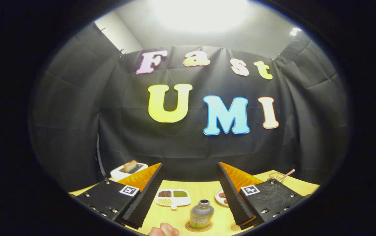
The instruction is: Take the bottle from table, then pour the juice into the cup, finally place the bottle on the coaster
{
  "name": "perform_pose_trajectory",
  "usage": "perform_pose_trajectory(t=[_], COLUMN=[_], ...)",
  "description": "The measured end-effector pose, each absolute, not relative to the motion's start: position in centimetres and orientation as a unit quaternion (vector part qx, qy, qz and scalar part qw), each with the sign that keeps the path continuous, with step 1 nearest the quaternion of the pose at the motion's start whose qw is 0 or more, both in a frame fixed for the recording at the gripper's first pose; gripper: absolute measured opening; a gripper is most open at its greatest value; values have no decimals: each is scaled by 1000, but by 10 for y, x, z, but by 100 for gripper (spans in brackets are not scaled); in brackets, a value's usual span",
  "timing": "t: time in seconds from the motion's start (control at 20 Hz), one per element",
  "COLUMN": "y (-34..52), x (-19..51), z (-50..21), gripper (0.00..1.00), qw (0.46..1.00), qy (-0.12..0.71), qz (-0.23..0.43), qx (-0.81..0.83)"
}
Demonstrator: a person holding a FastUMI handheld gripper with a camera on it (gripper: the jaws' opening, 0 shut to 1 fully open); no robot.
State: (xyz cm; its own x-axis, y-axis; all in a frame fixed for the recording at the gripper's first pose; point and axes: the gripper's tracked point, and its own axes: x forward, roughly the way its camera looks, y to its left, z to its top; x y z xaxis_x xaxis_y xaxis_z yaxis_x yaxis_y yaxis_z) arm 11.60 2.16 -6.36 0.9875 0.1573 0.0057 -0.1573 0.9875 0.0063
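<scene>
A small green bottle (201,214) with a grey cap stands upright on a round brown coaster (198,227) on the yellow table (204,193). It sits low between my two fingers, nearer the right one, and neither finger touches it. My gripper (189,168) is open and raised, with a wide gap and nothing held. A clear cup (276,176) with a pink straw stands beyond my right finger, partly hidden by it.
A white divided dish (172,197) of grains lies just beyond the bottle. A small plate (221,197) of food peeks out beside my right finger. A white toaster (128,168) stands behind my left finger. A person's hand (163,231) shows at the table's near edge.
</scene>
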Motion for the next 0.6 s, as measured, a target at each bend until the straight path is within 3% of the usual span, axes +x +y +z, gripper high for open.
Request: perform_pose_trajectory(t=[0.25, 0.6], y=[20, -20], x=[96, 78], z=[-33, -52], gripper=[97, 97], qw=[996, 996], qy=[-2, 11], qz=[81, 75], qx=[-32, -47])
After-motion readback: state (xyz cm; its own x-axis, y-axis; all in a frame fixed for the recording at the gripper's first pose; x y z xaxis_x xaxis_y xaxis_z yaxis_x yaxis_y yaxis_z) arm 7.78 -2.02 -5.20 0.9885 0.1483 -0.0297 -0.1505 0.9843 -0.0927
